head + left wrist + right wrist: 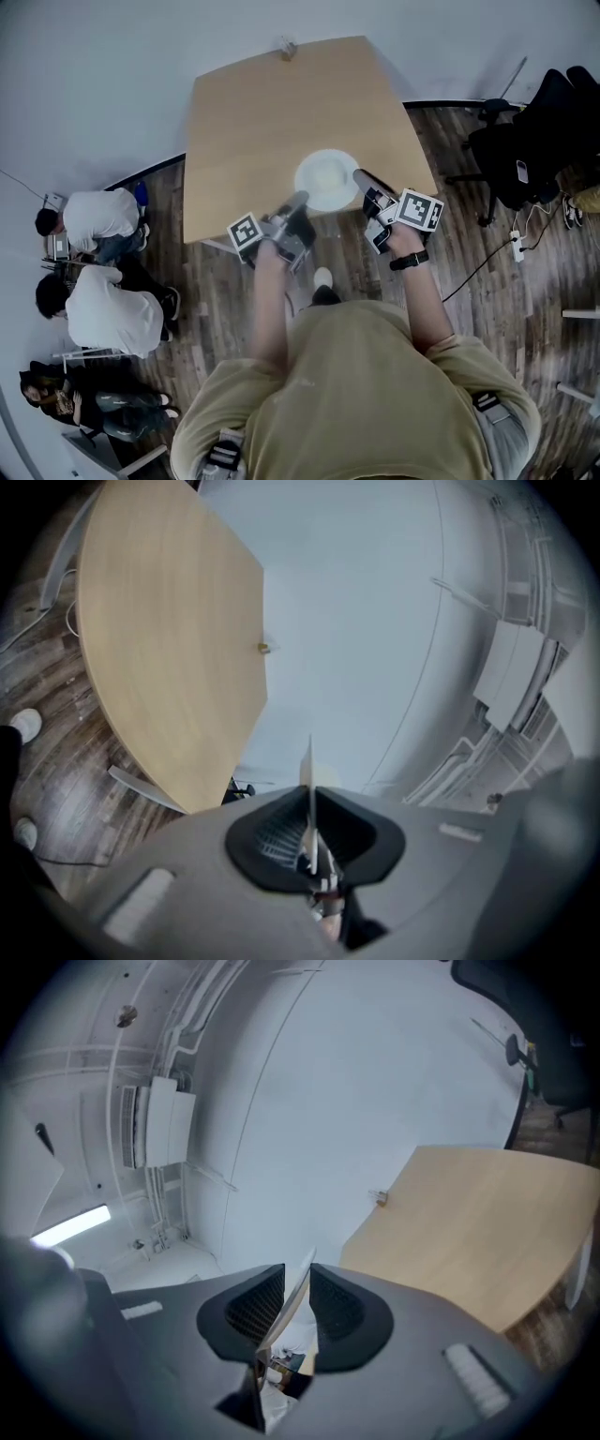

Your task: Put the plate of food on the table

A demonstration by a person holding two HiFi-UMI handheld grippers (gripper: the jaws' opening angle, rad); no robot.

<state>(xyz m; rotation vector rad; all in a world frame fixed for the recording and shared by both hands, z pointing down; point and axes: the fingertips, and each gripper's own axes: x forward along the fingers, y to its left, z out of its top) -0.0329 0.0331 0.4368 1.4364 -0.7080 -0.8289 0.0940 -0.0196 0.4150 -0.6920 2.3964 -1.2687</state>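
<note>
A white round plate [325,178] hangs over the near part of the light wooden table [281,103]. My left gripper [298,199] is at its near left rim, shut on the thin edge [307,771], which stands upright between the dark pads. My right gripper [359,176] is at the plate's right rim. In the right gripper view the rim [302,1283] slants through a visible gap between the pads [339,1312], so the jaws stand open around it. From above the plate looks plain white; I make out no food on it.
A small object [286,49] stands at the table's far edge by the white wall. People sit on the floor at the left [98,220]. A black office chair [534,141] and a power strip with cable [517,246] are at the right.
</note>
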